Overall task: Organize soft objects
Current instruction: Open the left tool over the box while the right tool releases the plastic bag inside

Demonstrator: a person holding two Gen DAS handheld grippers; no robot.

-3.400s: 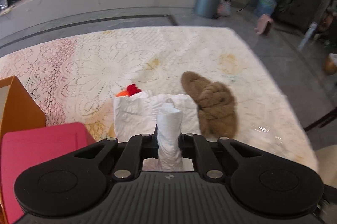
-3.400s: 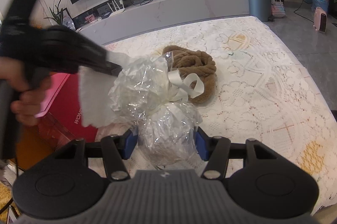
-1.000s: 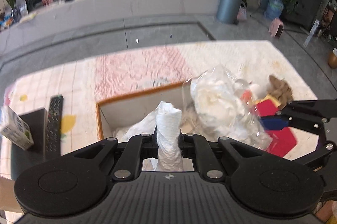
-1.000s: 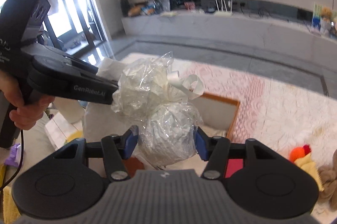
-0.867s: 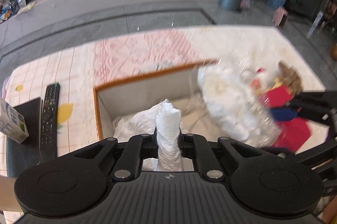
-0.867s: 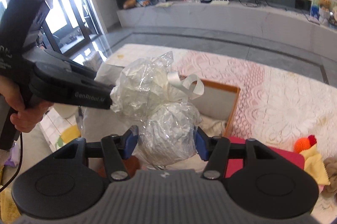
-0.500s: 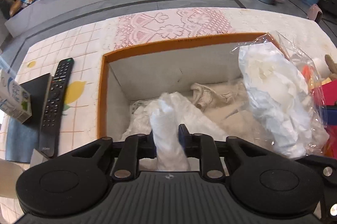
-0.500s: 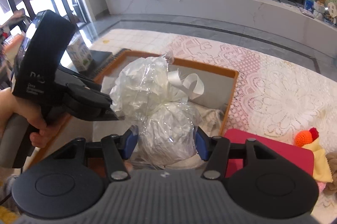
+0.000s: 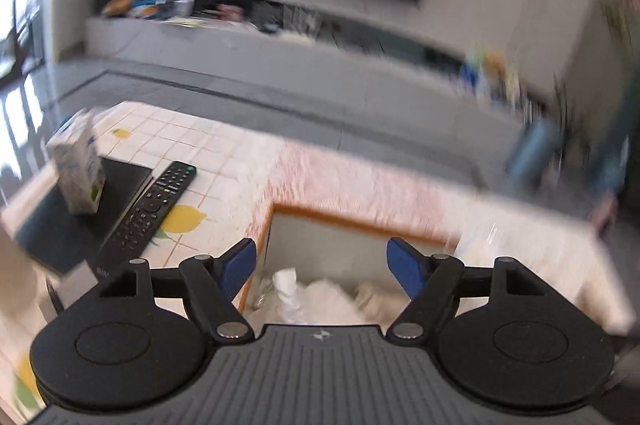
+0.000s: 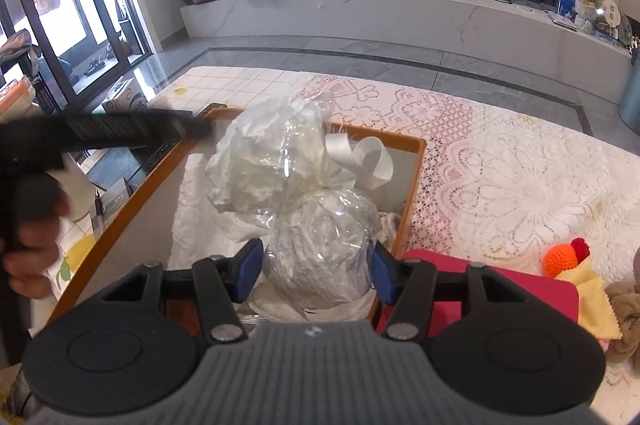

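My left gripper [image 9: 322, 263] hangs over the near left corner of an orange-rimmed box [image 9: 320, 213]. Its jaws are opening and nothing is between the blue pads [image 9: 240, 261]. A rolled white cloth [image 9: 289, 291] lies below them inside the box. My right gripper [image 10: 318, 265] is shut on a cellophane-wrapped white bundle [image 10: 280, 161] tied with a white ribbon, held above the box [image 10: 416, 181]. In the right wrist view the left gripper [image 10: 196, 131] is a dark blur at the box's far left corner, with a hand [image 10: 32, 245] on its handle.
Left of the box lie a remote control [image 9: 148, 205], a small carton [image 9: 78, 171] and a dark flat pad [image 9: 72, 229]. Right of the box are a red lid [image 10: 480, 285], an orange crochet ball [image 10: 560, 257], a yellow cloth [image 10: 588, 301] and a brown plush [image 10: 628, 309] on lace cloth.
The left gripper has let go of the white cloth, which now lies in the box, and has swung up and left. The right gripper sank a little with its bundle.
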